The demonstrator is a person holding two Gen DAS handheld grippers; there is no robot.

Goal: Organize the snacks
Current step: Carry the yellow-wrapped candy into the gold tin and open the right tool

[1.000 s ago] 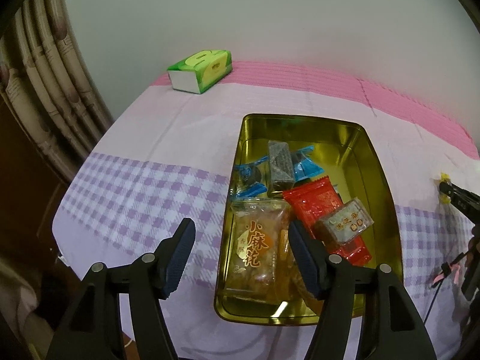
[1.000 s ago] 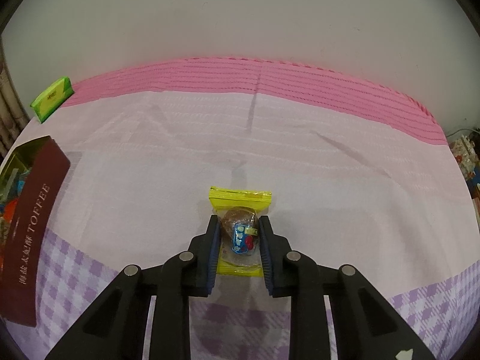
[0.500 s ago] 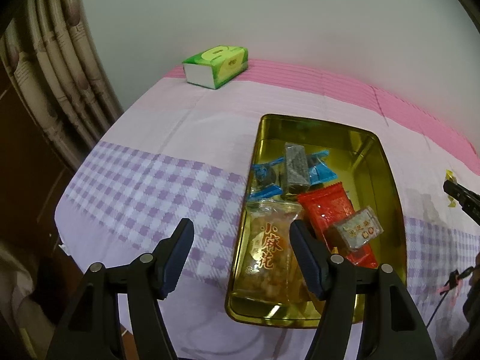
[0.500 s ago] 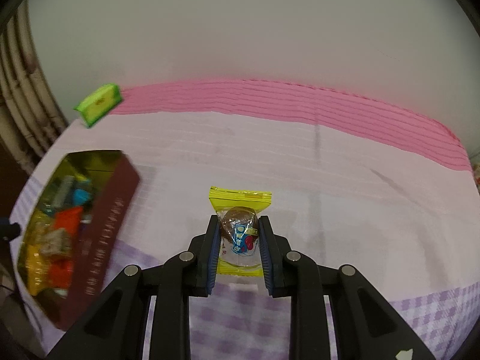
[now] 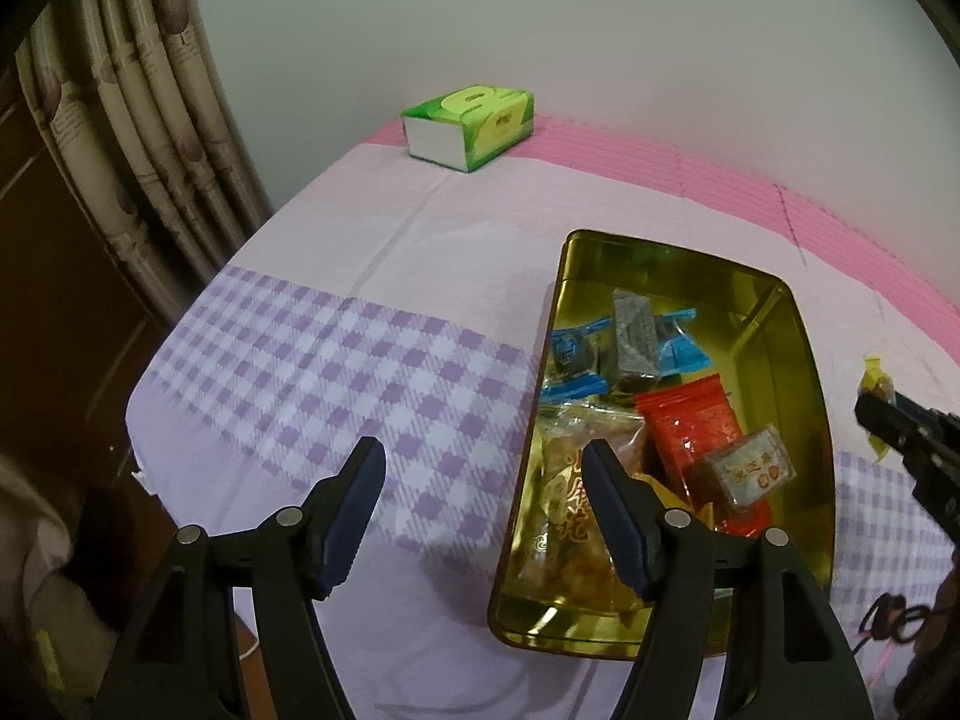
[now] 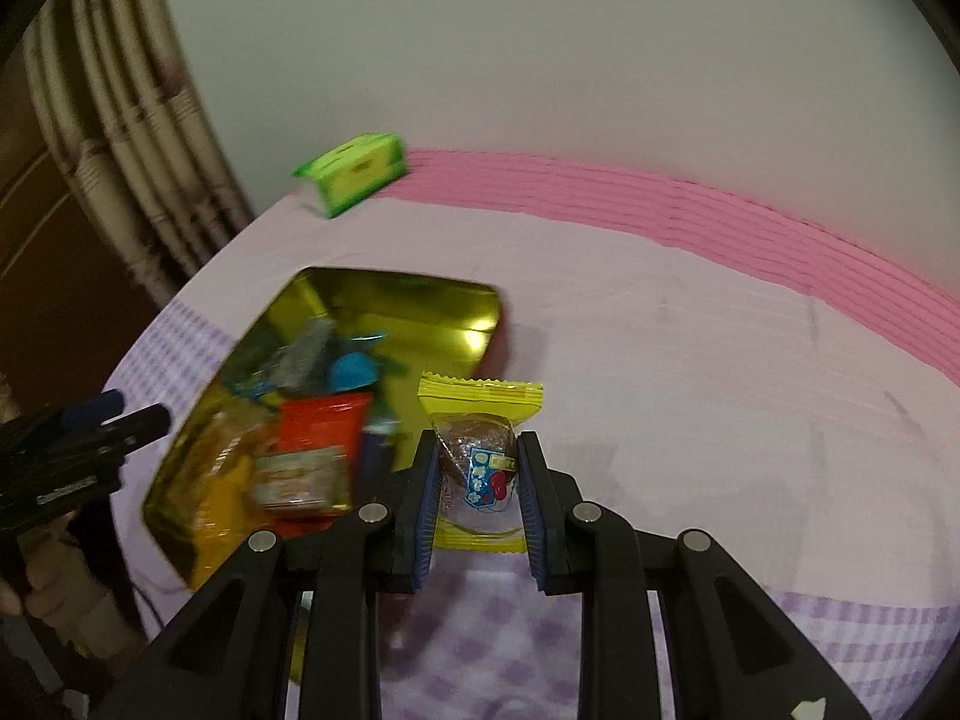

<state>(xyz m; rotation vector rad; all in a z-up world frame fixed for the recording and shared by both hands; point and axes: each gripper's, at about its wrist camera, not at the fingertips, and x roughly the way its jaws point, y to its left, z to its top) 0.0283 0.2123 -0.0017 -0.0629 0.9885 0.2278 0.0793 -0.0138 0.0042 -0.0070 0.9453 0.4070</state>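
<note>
Ahead of your left tongs [image 5: 480,480] the checked cloth of the table [image 5: 336,372] lies bare, open as far as the green tissue box [image 5: 471,126] at the far edge. Just to their right the gold tin [image 5: 813,396] blocks the way, its near half crowded with packets; its far end shows bare metal. Your right tongs [image 6: 477,483], clamped on the yellow snack packet [image 6: 480,396], have bare pink cloth ahead and to the right, the tin close on their left
</note>
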